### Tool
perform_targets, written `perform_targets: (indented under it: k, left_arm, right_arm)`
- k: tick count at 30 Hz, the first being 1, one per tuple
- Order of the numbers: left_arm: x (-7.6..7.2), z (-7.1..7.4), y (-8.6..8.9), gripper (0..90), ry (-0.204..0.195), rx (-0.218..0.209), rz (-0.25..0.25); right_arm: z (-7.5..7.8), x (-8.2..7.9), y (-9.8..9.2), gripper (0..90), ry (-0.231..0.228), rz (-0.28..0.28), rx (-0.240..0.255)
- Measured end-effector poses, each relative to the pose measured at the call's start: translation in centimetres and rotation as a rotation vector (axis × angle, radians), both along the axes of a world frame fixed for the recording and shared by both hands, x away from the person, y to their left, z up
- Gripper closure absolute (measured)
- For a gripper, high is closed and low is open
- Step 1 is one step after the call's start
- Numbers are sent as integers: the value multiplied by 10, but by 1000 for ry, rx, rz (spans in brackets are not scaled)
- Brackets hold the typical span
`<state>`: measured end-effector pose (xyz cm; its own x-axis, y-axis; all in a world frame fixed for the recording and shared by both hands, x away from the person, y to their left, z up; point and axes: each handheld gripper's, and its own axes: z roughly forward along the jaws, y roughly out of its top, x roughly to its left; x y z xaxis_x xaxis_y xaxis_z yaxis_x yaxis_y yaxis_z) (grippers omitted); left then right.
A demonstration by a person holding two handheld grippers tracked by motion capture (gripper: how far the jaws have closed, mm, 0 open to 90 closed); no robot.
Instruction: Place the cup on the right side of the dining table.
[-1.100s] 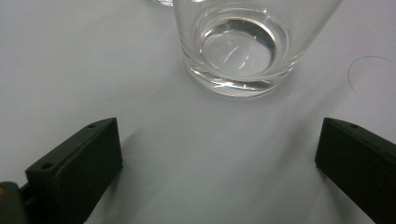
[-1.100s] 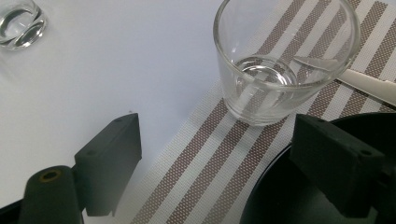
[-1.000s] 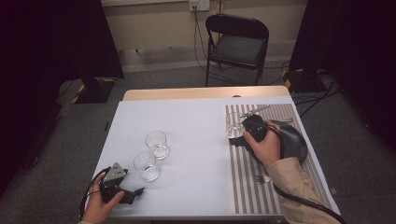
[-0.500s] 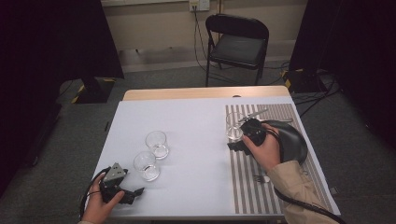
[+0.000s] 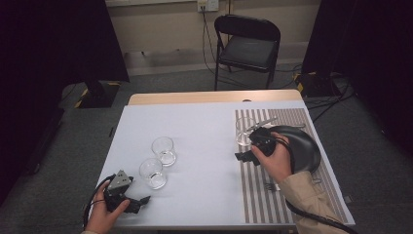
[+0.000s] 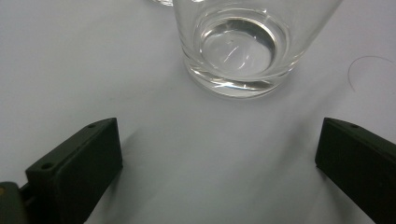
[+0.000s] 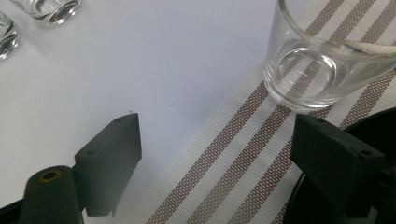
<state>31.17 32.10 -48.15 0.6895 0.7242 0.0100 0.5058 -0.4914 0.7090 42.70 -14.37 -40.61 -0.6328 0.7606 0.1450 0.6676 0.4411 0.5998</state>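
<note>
A clear glass [image 5: 243,130] [image 7: 322,60] stands upright at the placemat's [image 5: 253,190] left edge. My right gripper [image 5: 246,157] [image 7: 215,158] is open just short of it, low over the striped mat, with nothing between its jaws. Two more empty glasses [image 5: 163,150] [image 5: 152,172] stand on the white tablecloth at the left. At the front left my left gripper [image 5: 141,201] [image 6: 217,154] is open and points at the nearer glass [image 6: 238,46], which stands a little ahead of its jaws.
A black plate [image 5: 304,146] lies on the striped placemat under the right hand. A fork [image 5: 270,185] lies on the mat toward the near edge, and cutlery [image 5: 263,122] behind the glass. A folding chair [image 5: 246,46] stands beyond the table.
My right gripper has drawn back from the glass on the placemat, toward the near edge. The glass stays standing there. The left gripper has not moved.
</note>
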Motion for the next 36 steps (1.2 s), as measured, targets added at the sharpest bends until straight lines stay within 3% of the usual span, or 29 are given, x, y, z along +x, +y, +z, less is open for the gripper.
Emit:
perform_targets:
  k: [36]
  left_arm:
    - [0,0,0,0,1,0,0]
  right_arm:
    - [-17,-22,9,154,33,68,7]
